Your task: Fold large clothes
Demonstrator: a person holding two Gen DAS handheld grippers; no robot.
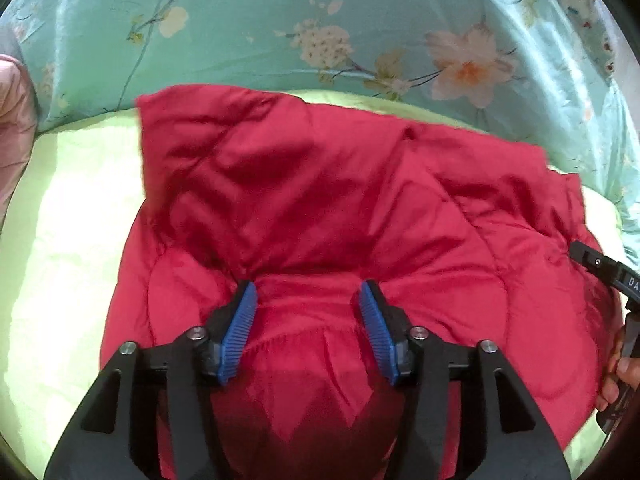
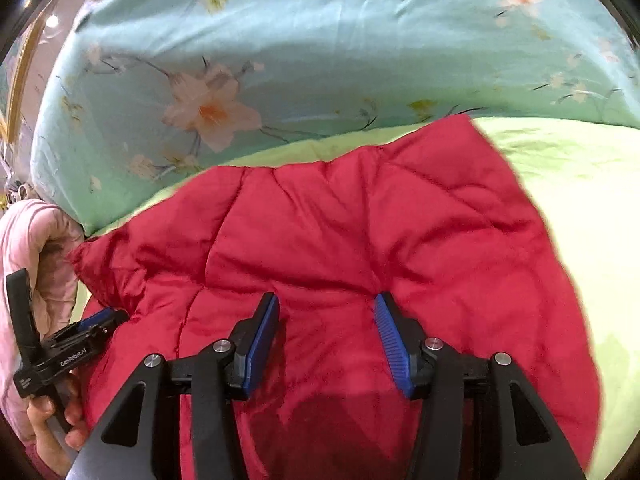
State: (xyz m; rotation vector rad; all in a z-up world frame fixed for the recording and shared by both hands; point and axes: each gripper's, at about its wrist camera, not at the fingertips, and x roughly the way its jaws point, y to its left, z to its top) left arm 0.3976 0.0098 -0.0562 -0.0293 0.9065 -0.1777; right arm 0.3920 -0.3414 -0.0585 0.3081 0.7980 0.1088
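A large red quilted jacket (image 1: 320,208) lies spread on a pale green sheet (image 1: 60,240); it also shows in the right wrist view (image 2: 340,240). My left gripper (image 1: 308,292) is open, its blue pads pressed down on a bunched ridge of the red fabric between them. My right gripper (image 2: 326,304) is open too, its pads resting on the jacket. The left gripper appears at the left edge of the right wrist view (image 2: 96,320). The right gripper's body shows at the right edge of the left wrist view (image 1: 612,272).
A teal floral quilt (image 1: 320,20) lies bunched along the far side of the bed, also in the right wrist view (image 2: 280,60). A pink garment (image 1: 12,120) sits at the left, and a pink sleeve (image 2: 36,260) is near the left gripper.
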